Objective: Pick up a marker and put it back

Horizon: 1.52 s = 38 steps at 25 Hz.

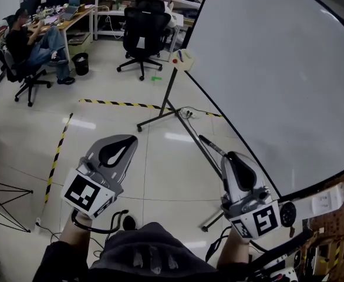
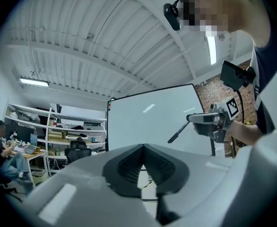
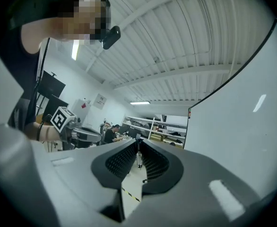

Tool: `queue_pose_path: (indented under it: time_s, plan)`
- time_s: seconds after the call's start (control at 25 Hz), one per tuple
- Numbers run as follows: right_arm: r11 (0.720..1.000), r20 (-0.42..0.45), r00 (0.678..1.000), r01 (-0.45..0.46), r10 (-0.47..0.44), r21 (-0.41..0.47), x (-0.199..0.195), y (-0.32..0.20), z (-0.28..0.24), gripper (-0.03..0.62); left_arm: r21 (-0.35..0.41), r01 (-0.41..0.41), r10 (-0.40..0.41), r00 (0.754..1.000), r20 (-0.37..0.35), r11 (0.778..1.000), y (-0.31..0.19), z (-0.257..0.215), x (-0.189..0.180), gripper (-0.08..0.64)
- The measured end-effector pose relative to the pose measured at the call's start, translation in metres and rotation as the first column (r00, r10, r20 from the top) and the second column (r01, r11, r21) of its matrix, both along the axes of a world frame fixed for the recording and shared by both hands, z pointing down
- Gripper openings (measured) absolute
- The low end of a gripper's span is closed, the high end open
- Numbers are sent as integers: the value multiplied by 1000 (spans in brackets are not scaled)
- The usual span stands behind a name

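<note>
Where the head view looks down, a black marker (image 1: 211, 145) is grasped by the right gripper (image 1: 226, 155) beside the whiteboard (image 1: 277, 69); the left gripper (image 1: 133, 138) is clenched, empty. Left gripper view: closed tips are shown. Right gripper view: jaws are held narrowly apart.

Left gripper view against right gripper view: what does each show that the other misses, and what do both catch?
Only the left gripper view: the right gripper from outside, with the marker sticking out ahead of it. Only the right gripper view: the left gripper from outside, and that marker pinched between the right gripper's own jaws. Both: the whiteboard and the shelves.
</note>
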State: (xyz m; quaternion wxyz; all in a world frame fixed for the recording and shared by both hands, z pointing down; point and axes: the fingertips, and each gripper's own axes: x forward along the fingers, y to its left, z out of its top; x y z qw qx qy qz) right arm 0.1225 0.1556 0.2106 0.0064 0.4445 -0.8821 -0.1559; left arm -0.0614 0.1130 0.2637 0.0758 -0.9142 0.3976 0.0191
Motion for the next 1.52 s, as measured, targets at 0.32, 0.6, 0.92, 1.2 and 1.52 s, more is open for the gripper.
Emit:
queue_pose_path:
  time_s: [0.32,0.6,0.92,1.2,1.52]
  plan:
    - [1000,-2,1000,-22,22,-14,-26,-75,0,40,-17,-36,37,999,18,999,-72,3,-23,6]
    - [999,35,999,32,-31,-35,-30,-170,15,40,-42,15,-12,997,74,999,-151,16,-31,6]
    - [995,92,994,69,-62,-78,7,-301,29,40,-53,63,-59,996,73,997,-268,11,-3,6]
    - [991,77,992,109,-104,-73,12,-377,19,40,-56,125,-122,991,54,991,-332,6,1,6]
    - [990,59,992,118,-114,-80,8,-449,26,40,-51,131,-130,991,35,990,-407,11,-3,6]
